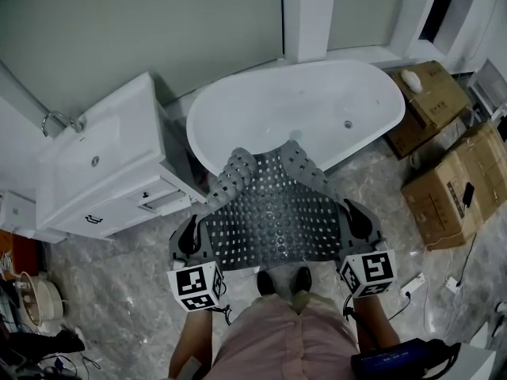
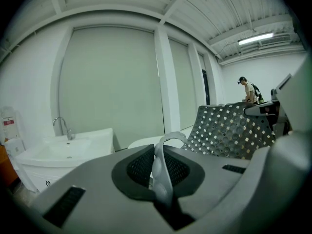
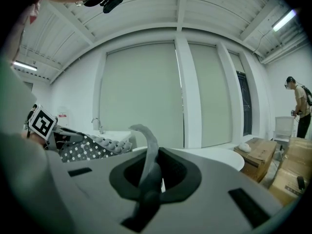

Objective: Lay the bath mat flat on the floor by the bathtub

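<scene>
Holds the bath mat (image 1: 281, 212) spread just in front of the bathtub (image 1: 317, 101), far corners curled toward its rim, left gripper (image 1: 192, 234) jaws clamped on one near corner, right gripper (image 1: 356, 222) jaws on the other.

Perforated grey bath mat (image 1: 281, 212), corners curled

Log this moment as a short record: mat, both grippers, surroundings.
bath mat: grey, perforated, spread between both grippers, far corners curled up, not yet flat
left gripper: shut on the mat's near left corner
right gripper: shut on the mat's near right corner
bathtub: white, just beyond the mat's far end
vanity: white, with sink, left of the tub
cardboard boxes: right of the tub
floor: grey, marbled
</scene>
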Available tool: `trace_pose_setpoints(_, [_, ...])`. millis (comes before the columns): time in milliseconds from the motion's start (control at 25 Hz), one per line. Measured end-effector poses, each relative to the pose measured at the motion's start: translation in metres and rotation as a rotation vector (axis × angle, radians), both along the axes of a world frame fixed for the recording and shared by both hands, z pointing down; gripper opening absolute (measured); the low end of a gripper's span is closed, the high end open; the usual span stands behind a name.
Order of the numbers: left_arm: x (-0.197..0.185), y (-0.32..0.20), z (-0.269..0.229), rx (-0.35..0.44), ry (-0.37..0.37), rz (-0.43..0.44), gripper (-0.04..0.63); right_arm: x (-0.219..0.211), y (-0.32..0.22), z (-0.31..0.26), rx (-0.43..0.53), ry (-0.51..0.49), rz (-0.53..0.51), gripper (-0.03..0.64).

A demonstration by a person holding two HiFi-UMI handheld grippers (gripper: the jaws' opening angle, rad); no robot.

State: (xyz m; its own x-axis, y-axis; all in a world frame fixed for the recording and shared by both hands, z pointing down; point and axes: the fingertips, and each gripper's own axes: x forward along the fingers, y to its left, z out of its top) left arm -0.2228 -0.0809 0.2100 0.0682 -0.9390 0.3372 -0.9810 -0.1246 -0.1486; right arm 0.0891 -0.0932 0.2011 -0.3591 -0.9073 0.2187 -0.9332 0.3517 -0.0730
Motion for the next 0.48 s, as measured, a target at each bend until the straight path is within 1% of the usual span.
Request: trace_pose_setpoints(480, [-0.001,0.001,0.021,-0.063,-0.010,-0.016,0.040,-0.001,-0.004,0.025,-0.063,-0.008,-0.019,0.028])
